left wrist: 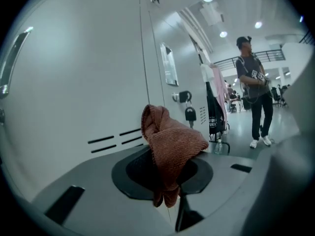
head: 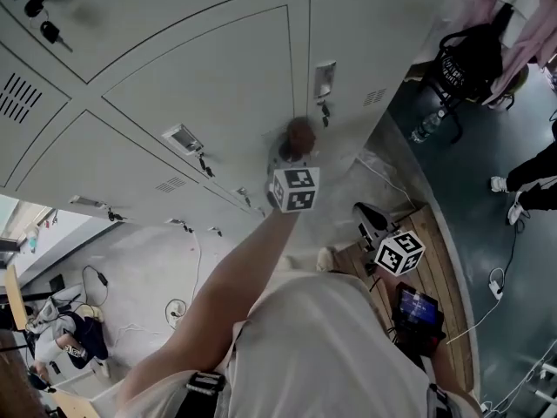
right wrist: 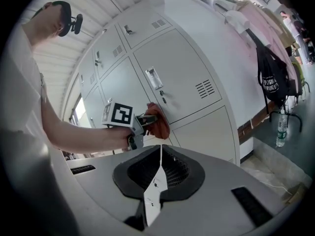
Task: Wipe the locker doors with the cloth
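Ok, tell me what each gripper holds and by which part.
Left gripper: the brown cloth, fingers shut near one end, the bulk bunched beyond them. Right gripper: nothing, fingers together.

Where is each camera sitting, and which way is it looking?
Head view: on the person's head, looking down the locker doors; shows the left arm, left claw, right claw.
Left gripper view: on the left claw, facing along a door; jaws grip the brown cloth.
Right gripper view: on the right claw, jaws together, facing the lockers; shows the person's left arm.
Shared: head and right gripper views both show the left claw holding the cloth.
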